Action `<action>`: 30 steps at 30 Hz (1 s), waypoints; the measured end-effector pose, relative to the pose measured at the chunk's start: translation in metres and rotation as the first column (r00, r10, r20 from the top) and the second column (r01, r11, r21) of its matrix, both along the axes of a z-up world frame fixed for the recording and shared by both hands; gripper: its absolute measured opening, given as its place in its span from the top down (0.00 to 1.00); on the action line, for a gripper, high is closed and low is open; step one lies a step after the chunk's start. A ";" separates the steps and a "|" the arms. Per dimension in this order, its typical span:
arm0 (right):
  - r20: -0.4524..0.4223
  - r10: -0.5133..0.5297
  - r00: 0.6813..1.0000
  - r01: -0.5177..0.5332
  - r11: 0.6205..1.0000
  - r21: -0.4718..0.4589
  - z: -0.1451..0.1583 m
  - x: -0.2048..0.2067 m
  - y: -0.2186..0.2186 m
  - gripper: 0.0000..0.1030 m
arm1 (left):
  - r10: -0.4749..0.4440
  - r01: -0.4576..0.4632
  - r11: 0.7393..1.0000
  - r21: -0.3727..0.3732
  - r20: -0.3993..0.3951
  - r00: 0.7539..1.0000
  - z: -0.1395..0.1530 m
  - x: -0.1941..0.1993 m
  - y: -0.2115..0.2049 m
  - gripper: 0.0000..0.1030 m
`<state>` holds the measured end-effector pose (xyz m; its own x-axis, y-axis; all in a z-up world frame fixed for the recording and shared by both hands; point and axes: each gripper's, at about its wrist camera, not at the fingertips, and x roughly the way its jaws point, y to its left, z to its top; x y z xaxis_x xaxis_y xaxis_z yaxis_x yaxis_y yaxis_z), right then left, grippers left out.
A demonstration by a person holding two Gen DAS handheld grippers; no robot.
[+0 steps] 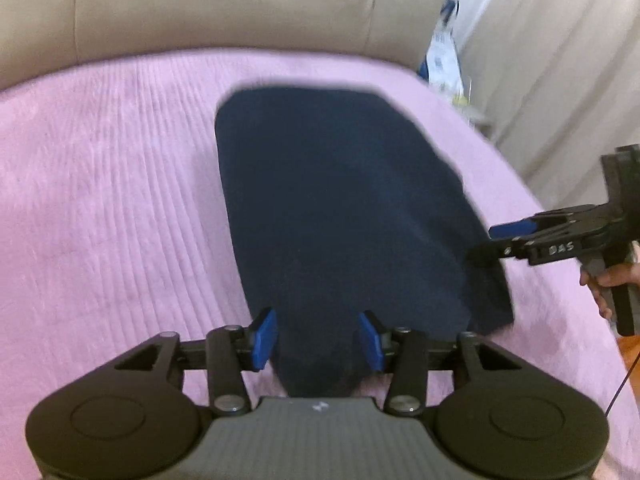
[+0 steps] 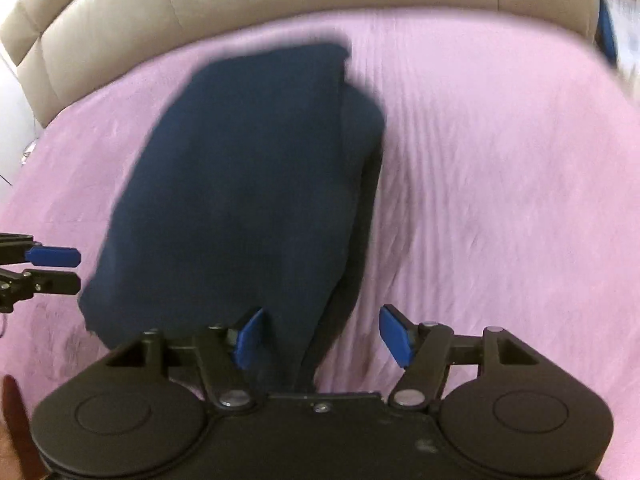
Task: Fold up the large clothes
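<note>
A dark navy garment [image 1: 340, 208] lies folded into a long strip on the pink bedspread [image 1: 112, 200]. My left gripper [image 1: 318, 338] is open at the garment's near end, its blue pads on either side of the cloth. My right gripper [image 2: 324, 338] is open over the garment's [image 2: 248, 184] near right edge, where a lower layer sticks out. In the left wrist view the right gripper [image 1: 486, 242] shows at the garment's right edge. In the right wrist view the left gripper [image 2: 78, 270] sits at the garment's left edge.
A beige padded headboard [image 1: 220, 12] runs along the far side of the bed. A white and blue package [image 1: 442, 56] stands by the curtain at the bed's far right corner. Pink bedspread [image 2: 500, 184] stretches on both sides of the garment.
</note>
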<state>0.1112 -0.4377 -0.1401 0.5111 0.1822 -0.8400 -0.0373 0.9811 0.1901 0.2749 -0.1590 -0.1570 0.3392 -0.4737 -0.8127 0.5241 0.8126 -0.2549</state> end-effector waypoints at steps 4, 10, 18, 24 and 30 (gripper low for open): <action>0.175 -0.028 0.984 0.027 1.000 0.008 0.052 0.019 0.005 0.20 | 0.076 -0.072 0.995 -0.063 0.062 0.995 0.018 0.048 -0.010 0.34; 0.237 0.009 0.971 -0.003 1.000 -0.025 0.032 0.085 0.037 0.20 | 0.115 -0.112 0.991 -0.077 0.038 0.993 -0.008 0.126 -0.054 0.34; 0.207 -0.026 0.978 0.048 0.994 -0.100 -0.038 0.133 0.024 0.17 | 0.181 -0.180 0.983 -0.034 0.023 0.983 -0.080 0.183 -0.061 0.02; 0.176 -0.088 0.980 0.082 0.996 0.042 -0.050 0.128 -0.009 0.00 | 0.180 -0.182 0.979 -0.093 -0.030 0.983 -0.093 0.192 -0.050 0.00; 0.137 -0.162 0.977 0.154 0.986 0.069 -0.036 0.128 -0.016 0.00 | 0.188 -0.188 0.982 -0.022 0.011 0.982 -0.067 0.169 -0.051 0.08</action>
<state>0.2391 -0.4538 -0.1760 0.6502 0.1361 -0.7475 0.0866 0.9641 0.2509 0.4437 -0.2101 -0.2240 0.4344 -0.4175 -0.7981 0.3660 0.8914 -0.2671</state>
